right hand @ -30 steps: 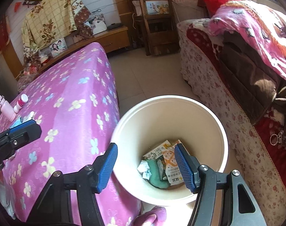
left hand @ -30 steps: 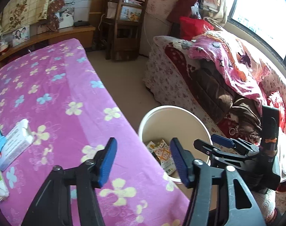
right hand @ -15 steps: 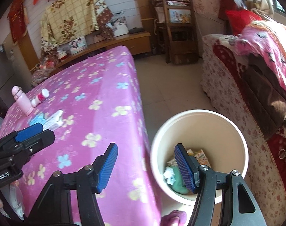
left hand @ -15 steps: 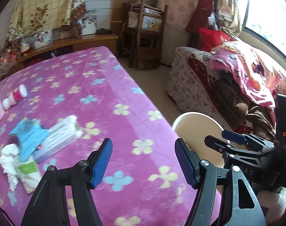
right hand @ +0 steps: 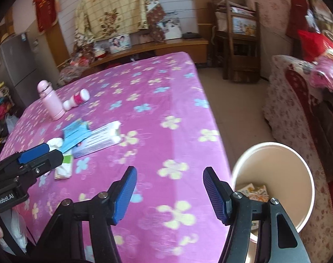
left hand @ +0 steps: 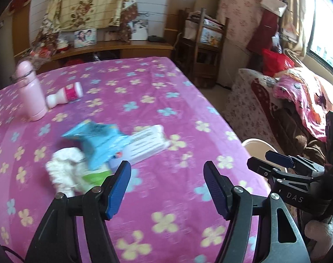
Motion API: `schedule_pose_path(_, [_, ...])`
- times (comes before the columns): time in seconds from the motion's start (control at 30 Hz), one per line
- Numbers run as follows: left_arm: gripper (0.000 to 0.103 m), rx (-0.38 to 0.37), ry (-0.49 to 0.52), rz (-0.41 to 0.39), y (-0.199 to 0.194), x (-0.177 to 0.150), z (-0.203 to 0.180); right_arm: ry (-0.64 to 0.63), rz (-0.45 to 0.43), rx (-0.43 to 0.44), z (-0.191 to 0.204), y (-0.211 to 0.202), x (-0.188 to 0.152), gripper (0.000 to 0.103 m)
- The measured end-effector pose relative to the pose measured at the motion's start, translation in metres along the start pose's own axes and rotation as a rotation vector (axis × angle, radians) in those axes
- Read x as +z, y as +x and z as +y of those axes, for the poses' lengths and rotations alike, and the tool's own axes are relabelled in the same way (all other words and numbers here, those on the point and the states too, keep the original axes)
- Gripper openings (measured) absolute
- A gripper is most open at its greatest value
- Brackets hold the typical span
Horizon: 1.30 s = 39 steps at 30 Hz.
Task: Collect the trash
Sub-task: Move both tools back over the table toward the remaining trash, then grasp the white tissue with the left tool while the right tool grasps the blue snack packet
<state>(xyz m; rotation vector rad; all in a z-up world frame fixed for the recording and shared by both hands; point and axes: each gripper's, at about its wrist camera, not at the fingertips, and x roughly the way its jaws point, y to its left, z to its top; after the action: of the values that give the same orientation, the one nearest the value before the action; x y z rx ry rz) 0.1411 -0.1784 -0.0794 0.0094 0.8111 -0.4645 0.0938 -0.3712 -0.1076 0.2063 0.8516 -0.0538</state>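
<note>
A small heap of trash lies on the pink flowered tablecloth (left hand: 166,100): a blue wrapper (left hand: 98,138), a long white box (left hand: 144,143), a crumpled white tissue (left hand: 64,168) and a green-and-white packet (left hand: 94,176). My left gripper (left hand: 166,168) hangs open just right of the heap, nothing between its blue pads. My right gripper (right hand: 169,173) is open and empty over the table's right edge. The cream bin (right hand: 274,146) stands on the floor beside it, with paper scraps (right hand: 254,191) inside. From the right wrist view, the box (right hand: 98,139) and wrapper (right hand: 75,135) lie further left.
A pink bottle (left hand: 31,94) stands at the table's far left, with a small white-and-pink bottle (left hand: 65,95) lying beside it. A sofa piled with blankets (left hand: 298,100) runs along the right. A wooden chair (right hand: 239,43) and a low shelf (right hand: 166,46) are behind the table.
Both grippers have swung left, away from the bin and over the table. The trash heap and bottles have come into view. The left jaws stand slightly wider.
</note>
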Motion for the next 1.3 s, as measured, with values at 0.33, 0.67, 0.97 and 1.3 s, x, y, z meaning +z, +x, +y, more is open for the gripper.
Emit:
schedule_pose_path(0.33, [0.069,0.115,-0.111,0.012,-0.018,-0.011,0.094,-0.074,0.035,0.089,0.059,0.023,0.009,0.067])
schedule_pose_path(0.67, [0.072,0.162,-0.200,0.060,-0.001,-0.017,0.157,-0.124,0.080,0.180,0.107,0.054,0.025,0.067])
schedule_pose_path(0.97, [0.072,0.137,-0.210,0.092,0.024,-0.012,0.164,-0.160,0.088,0.201,0.127,0.068,0.036,0.067])
schedule_pose_path(1.3, [0.072,0.119,-0.215,0.094,0.040,-0.005,0.170,-0.186,0.105,0.215,0.141,0.083,0.041,0.067])
